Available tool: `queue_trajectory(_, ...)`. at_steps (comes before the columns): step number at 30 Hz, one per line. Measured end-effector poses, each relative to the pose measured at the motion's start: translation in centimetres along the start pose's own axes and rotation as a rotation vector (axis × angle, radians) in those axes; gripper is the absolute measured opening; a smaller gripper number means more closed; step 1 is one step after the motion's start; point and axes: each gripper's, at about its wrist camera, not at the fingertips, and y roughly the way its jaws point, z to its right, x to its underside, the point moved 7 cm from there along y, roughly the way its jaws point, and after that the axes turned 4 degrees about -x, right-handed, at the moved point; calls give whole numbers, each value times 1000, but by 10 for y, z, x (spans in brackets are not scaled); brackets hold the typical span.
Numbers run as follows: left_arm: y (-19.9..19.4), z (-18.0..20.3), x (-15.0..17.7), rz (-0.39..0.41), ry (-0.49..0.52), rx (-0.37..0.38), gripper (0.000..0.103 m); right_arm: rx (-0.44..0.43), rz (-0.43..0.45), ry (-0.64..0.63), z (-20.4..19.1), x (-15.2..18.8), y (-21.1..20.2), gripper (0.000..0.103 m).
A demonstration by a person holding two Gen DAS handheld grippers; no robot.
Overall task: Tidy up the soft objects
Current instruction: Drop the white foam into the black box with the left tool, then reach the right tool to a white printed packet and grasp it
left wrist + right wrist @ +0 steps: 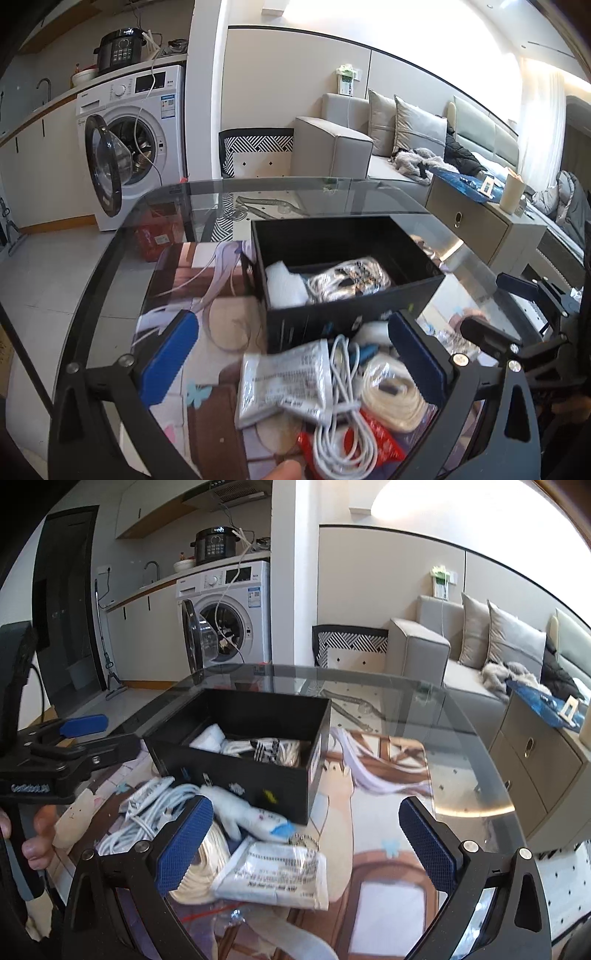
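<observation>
A black box [417, 291] [236, 775] stands on the glass table and holds a white pad [284, 284] and a bundled white cable [347, 280]. In front of it lies a heap: a white printed packet [284, 384] [273, 871], a loose white cable [340, 410] [147, 819], a cream coil [395, 395] [207, 864], a red packet [380, 439] and a white plush toy [251, 816]. My left gripper [291, 354] [96, 738] hovers open over the heap, its pads touching nothing. My right gripper [306, 845] [506, 306] is open too, the packet lying low between its fingers, unpressed.
The glass table [122, 236] [472, 746] has a dark rounded rim and a printed mat [388, 760] beneath. Behind are a washing machine [136, 122] with its door open, a grey sofa [332, 147] and a low cabinet [535, 760] at the right.
</observation>
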Motion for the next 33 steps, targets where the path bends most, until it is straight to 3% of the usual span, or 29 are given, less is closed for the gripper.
queue_trajectory(4,-6,-4,11,-1,12,-23,103,-23,-22,1,-4,14,3,102)
queue_trajectory(12,-9,-12,34,-33,2,-29,103,-71,-146,27,-13,36,24,102)
queue_trajectory(33,1,-6,53,-104,21,-7,103,-49,-206,95,-1,45,34,102)
